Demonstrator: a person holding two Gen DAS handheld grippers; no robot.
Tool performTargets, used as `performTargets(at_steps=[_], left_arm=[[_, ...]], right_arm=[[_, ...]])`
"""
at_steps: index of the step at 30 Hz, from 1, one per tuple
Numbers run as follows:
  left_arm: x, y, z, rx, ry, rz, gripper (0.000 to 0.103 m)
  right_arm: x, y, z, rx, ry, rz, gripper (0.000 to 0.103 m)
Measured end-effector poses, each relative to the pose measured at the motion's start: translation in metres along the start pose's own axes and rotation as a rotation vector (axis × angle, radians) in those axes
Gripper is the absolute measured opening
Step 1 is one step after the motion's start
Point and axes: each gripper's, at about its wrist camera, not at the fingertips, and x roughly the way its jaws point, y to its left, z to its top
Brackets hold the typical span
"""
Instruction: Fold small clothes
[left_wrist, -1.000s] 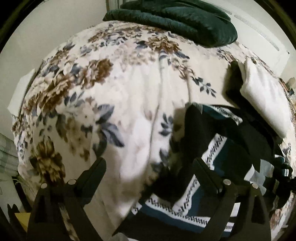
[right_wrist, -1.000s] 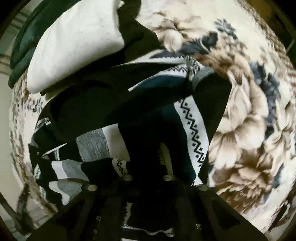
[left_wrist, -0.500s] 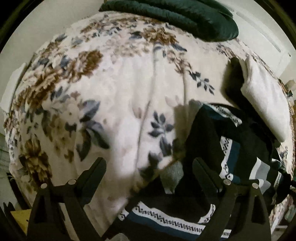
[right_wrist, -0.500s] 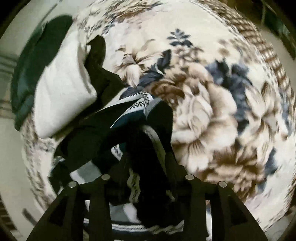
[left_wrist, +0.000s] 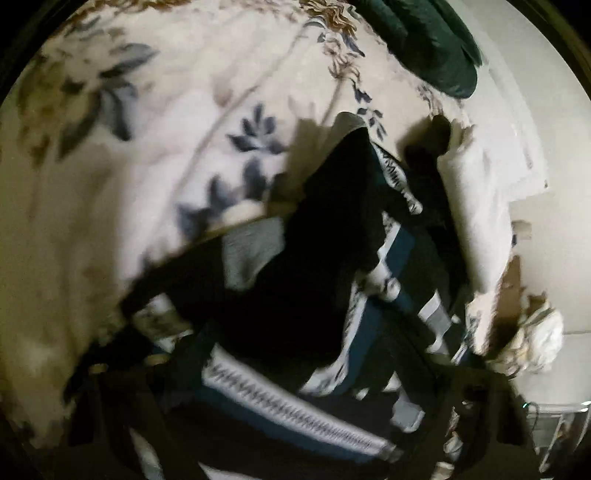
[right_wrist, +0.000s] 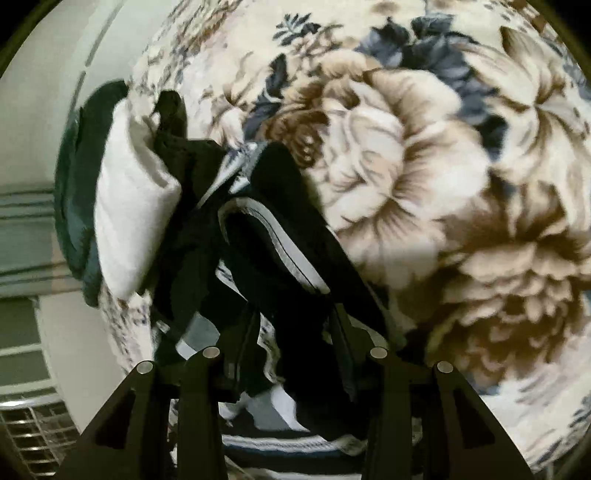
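Right hand-held gripper (right_wrist: 291, 332): jaws narrow and just closing, a bunched fold of the patterned garment (right_wrist: 273, 236) caught between them; the pads appear to press the cloth.

Left hand-held gripper (left_wrist: 295, 398): picture badly smeared; jaws have just been closing, about half way in, with the garment's zigzag border lying between them. Whether the pads bite yet cannot be told.

Patterned garment (left_wrist: 317, 266): dark knit with white, grey and teal bands, heaped and partly lifted on the bed (right_wrist: 424, 155), which wears a floral blanket. Judged soft, light and limp; it will sag and slide out of shape unless held at two points. Best hold: the banded hem or a corner edge, one layer only, hands apart to draw it flat.

Beside it: folded white cloth (right_wrist: 129, 206), touching the heap's far edge; dark green bedding (left_wrist: 432, 40) beyond.
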Motion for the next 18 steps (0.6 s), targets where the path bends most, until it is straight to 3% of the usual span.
performTargets(at_steps=[1,2,6,8,10,13,14,15,18], left_arm=[[0.007,-0.002,0.003,-0.002,0.011,0.003,0.032],[0.009,-0.003,0.005,-0.001,0.009,0.005,0.02],[-0.011,-0.004,0.01,0.042,-0.06,0.002,0.013],[-0.017,-0.001,0.007,0.069,-0.059,0.018,0.014],[-0.012,0.005,0.005,0.065,-0.028,0.023,0.017],[0.001,0.014,0.003,0.024,0.021,0.029,0.025],[0.002,0.017,0.003,0.007,0.026,0.009,0.027],[0.0,0.02,0.003,-0.002,0.024,-0.002,0.036],[-0.004,0.03,0.002,-0.048,-0.002,-0.035,0.055]], right_arm=[[0.0,0.002,-0.001,0.012,0.004,0.002,0.008],[-0.001,0.004,-0.002,0.015,0.005,0.004,0.008],[-0.028,0.015,-0.016,-0.008,-0.003,-0.005,0.007],[-0.034,0.012,-0.025,-0.033,0.03,-0.111,0.007],[-0.028,0.013,-0.03,-0.105,0.075,-0.247,0.008],[-0.025,0.031,-0.037,-0.226,0.103,-0.364,0.024],[-0.027,0.05,-0.04,-0.299,0.095,-0.369,0.032],[-0.028,0.064,-0.042,-0.349,0.088,-0.371,0.04],[-0.014,0.143,-0.059,-0.606,0.128,-0.274,0.044]])
